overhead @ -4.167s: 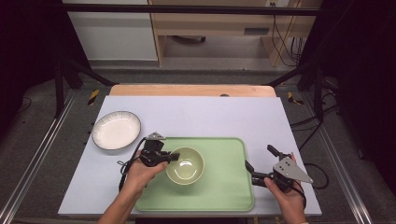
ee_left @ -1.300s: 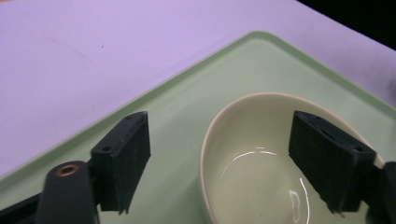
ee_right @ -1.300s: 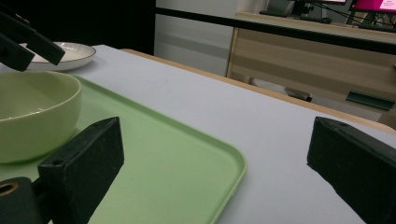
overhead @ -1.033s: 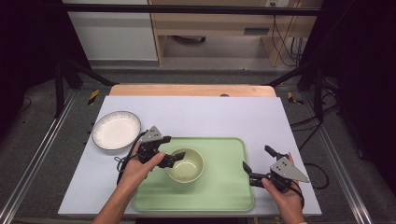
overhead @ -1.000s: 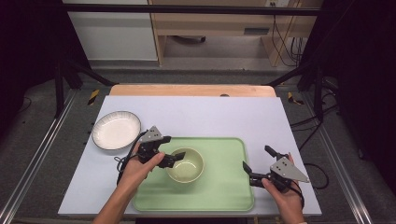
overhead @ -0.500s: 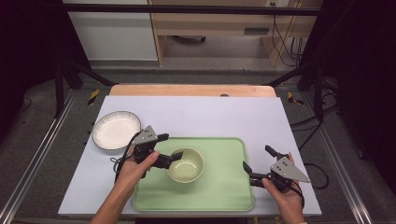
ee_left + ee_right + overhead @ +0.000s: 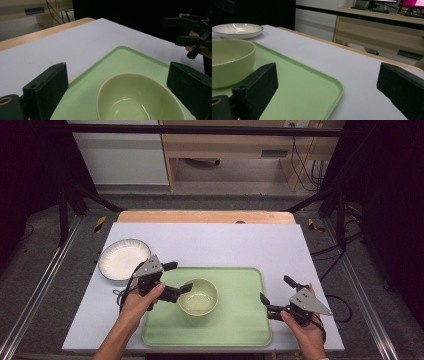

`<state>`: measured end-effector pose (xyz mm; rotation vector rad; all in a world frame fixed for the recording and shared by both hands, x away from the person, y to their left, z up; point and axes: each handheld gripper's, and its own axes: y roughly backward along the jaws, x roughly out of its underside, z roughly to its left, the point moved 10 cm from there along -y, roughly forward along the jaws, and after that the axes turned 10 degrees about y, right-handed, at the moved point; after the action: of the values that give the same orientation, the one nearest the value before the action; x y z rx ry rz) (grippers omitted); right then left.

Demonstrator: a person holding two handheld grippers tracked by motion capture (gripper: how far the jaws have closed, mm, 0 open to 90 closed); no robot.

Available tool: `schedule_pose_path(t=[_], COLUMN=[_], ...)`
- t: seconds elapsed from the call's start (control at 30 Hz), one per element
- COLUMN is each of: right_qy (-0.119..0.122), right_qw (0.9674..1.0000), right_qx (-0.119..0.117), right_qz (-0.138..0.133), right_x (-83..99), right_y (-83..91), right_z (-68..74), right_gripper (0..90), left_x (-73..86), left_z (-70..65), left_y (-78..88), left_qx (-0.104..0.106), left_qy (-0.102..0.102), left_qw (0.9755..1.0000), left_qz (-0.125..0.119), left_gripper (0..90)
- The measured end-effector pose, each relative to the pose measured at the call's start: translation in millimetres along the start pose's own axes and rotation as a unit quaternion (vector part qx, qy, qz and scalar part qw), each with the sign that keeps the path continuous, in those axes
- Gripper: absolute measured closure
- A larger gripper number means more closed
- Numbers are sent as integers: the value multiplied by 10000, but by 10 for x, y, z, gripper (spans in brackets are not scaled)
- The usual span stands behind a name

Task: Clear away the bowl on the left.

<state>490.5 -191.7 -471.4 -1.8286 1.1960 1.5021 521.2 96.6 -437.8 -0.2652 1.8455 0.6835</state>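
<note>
The left gripper's [image 7: 120, 92] 2 jaws, just opened wide, flank the green bowl [image 7: 140, 100] on the green tray [image 7: 120, 60], touching nothing.

The bowl [image 7: 199, 296] sits on the tray [image 7: 235, 330], the plate [image 7: 123, 258] to its left

High view: above my near edge, looking forward and down | my left gripper view: close, facing right | my right: low, facing left | shared: pale green ceramic bowl [image 7: 199, 296] [image 7: 138, 98] [image 7: 230, 61].

Black tongs [image 7: 174, 276], grey three-cornered plates
</note>
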Motion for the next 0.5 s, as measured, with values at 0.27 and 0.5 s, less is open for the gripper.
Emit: schedule_pose_path(t=[0.27, 0.5], right_qy=[12, -10], right_qw=[10000, 10000], right_qx=[-5, 24], right_qz=[-10, -34], right_x=[-6, -10], right_y=[0, 15], right_z=[4, -11], right_gripper=[36, 35], left_x=[-15, -42], left_z=[-44, -73], left_y=[40, 141], left_qx=[81, 188], left_qy=[-144, -256], left_qw=[9999, 9993], left_qz=[-33, -185], left_gripper=[30, 27])
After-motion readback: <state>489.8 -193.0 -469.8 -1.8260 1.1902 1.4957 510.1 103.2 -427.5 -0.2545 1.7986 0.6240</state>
